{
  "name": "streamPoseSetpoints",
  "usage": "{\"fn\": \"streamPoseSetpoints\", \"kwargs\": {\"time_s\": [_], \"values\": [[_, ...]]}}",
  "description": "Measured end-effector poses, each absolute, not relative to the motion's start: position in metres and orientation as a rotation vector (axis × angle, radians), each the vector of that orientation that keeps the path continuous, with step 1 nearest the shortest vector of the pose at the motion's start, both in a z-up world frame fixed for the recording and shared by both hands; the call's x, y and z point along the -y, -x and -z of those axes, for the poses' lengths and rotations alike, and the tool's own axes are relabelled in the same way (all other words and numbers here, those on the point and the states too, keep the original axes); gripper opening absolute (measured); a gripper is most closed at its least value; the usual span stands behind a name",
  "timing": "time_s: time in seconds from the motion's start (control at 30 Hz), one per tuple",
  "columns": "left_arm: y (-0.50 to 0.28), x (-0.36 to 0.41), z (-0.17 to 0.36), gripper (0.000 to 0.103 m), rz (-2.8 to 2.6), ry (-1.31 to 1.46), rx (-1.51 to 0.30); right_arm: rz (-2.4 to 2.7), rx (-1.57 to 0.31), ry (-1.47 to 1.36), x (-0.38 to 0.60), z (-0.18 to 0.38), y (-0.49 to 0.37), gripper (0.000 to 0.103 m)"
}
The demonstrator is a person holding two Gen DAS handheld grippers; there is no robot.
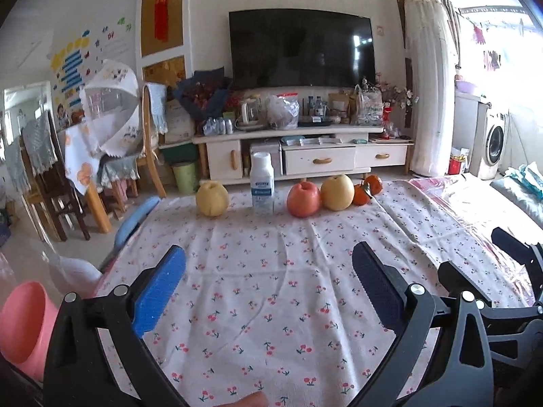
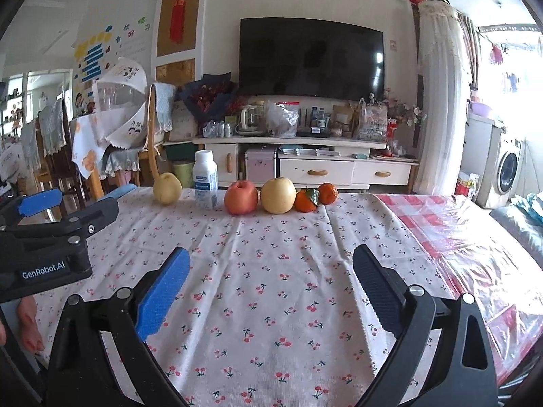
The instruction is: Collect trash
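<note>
A white plastic bottle [image 1: 262, 183] [image 2: 205, 179] with a blue label stands upright at the far edge of the cherry-print tablecloth [image 1: 271, 288] [image 2: 271, 288]. It stands in a row of fruit, between a yellow pear [image 1: 212, 198] [image 2: 166, 188] and a red apple [image 1: 303, 198] [image 2: 241, 197]. My left gripper [image 1: 268, 247] is open and empty, well short of the bottle. My right gripper [image 2: 271, 251] is also open and empty over the cloth. In the right wrist view the left gripper [image 2: 86, 200] shows at the left edge. A pink bin [image 1: 25, 322] sits low at the left of the table.
Right of the apple lie a second pear [image 2: 278, 195] and two oranges [image 2: 305, 200]. A red checked plastic cover [image 2: 458, 237] spreads over the table's right part. Beyond the table are a TV stand [image 1: 305, 156], chairs [image 1: 44, 169] and a green bin [image 1: 185, 176]. A hand [image 2: 29, 322] shows at lower left.
</note>
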State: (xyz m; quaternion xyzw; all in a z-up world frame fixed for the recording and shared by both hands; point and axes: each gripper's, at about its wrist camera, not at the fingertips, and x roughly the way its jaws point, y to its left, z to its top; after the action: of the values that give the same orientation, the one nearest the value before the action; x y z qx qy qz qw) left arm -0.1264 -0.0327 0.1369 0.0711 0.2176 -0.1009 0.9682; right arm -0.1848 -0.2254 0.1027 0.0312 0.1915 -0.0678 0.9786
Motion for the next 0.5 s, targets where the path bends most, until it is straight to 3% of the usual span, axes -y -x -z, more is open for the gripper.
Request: {"fn": "streamPoseSetpoints", "kwargs": {"time_s": [0.5], "values": [[0.13, 0.043, -0.138, 0.099, 0.196, -0.181, -0.401, 0.132, -0.392, -0.063, 0.226, -0.101, 0.182, 0.096]]}}
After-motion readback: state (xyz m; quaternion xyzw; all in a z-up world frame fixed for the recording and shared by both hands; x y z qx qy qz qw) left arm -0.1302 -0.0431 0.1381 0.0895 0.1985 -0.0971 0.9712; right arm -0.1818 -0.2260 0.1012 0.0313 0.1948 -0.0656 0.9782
